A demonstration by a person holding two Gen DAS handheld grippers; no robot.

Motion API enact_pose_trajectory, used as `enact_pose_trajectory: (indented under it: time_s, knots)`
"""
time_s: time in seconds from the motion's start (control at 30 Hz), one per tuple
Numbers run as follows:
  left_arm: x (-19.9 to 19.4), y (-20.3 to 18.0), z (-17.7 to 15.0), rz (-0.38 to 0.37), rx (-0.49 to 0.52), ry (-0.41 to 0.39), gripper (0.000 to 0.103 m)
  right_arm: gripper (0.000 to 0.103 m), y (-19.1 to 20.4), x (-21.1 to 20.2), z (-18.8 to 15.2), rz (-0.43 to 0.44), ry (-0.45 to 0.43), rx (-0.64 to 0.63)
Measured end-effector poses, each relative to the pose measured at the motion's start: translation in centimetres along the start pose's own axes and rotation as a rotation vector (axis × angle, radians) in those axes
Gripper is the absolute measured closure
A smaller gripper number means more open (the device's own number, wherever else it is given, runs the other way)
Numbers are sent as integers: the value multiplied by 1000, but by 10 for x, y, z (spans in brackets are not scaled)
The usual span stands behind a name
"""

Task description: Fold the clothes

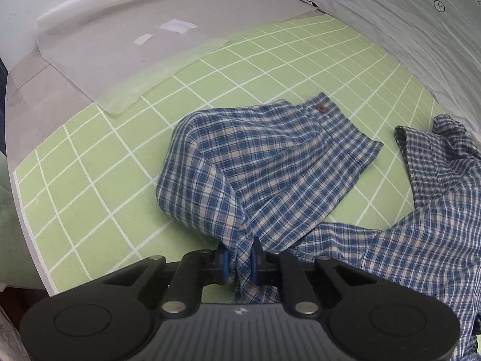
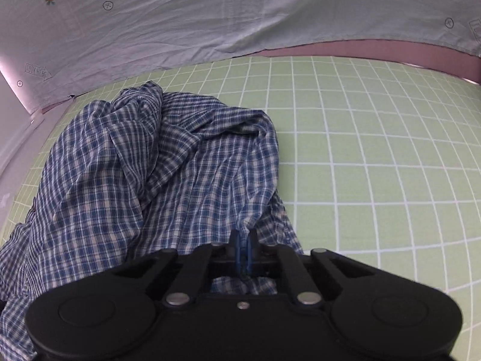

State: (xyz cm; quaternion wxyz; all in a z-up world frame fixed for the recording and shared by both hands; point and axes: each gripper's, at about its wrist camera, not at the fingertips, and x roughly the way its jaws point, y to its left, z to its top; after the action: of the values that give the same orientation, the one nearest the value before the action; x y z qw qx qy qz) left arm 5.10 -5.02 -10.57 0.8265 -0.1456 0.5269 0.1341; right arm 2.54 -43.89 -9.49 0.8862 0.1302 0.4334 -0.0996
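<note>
A blue and white plaid shirt (image 1: 270, 162) lies crumpled on a green gridded mat (image 1: 90, 180). My left gripper (image 1: 239, 258) is shut on a bunched fold of the shirt, which rises from the jaws and drapes forward; a brown button (image 1: 320, 108) shows at its far end. In the right wrist view the same shirt (image 2: 150, 165) is heaped to the left on the mat (image 2: 375, 165). There my right gripper (image 2: 244, 245) is shut on a thin edge of its cloth, blue pads pressed close together.
A translucent plastic sheet (image 1: 120, 51) overlaps the mat's far left corner. A pale printed cloth (image 2: 210, 18) hangs along the back, also seen at the right of the left wrist view as the cloth (image 1: 405, 21). The table edge (image 1: 27, 210) runs on the left.
</note>
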Motion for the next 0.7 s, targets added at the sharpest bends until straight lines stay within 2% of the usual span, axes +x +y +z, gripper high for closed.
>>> enact_pose_trajectory:
  time_s: [0.1, 0.27, 0.4, 0.47, 0.57, 0.63, 0.7]
  knots:
    - [3, -8, 5, 28, 27, -40, 97, 100, -38, -27, -1, -196, -50, 1]
    - [16, -14, 28, 29, 49, -75, 97, 100, -103, -76, -4, -543, -133, 7]
    - [23, -22, 59, 87, 116, -111, 97, 100, -169, -106, -22, -716, -138, 131]
    - [27, -25, 75, 117, 119, -140, 97, 100, -181, -106, -26, -719, -128, 166]
    - [32, -27, 94, 145, 61, -155, 97, 100, -197, -103, -32, -712, -111, 214]
    - [32, -30, 98, 135, 18, -155, 92, 99, -208, -102, -36, -707, -100, 245]
    - [29, -33, 95, 127, -1, -144, 86, 93, -218, -100, -40, -702, -88, 277]
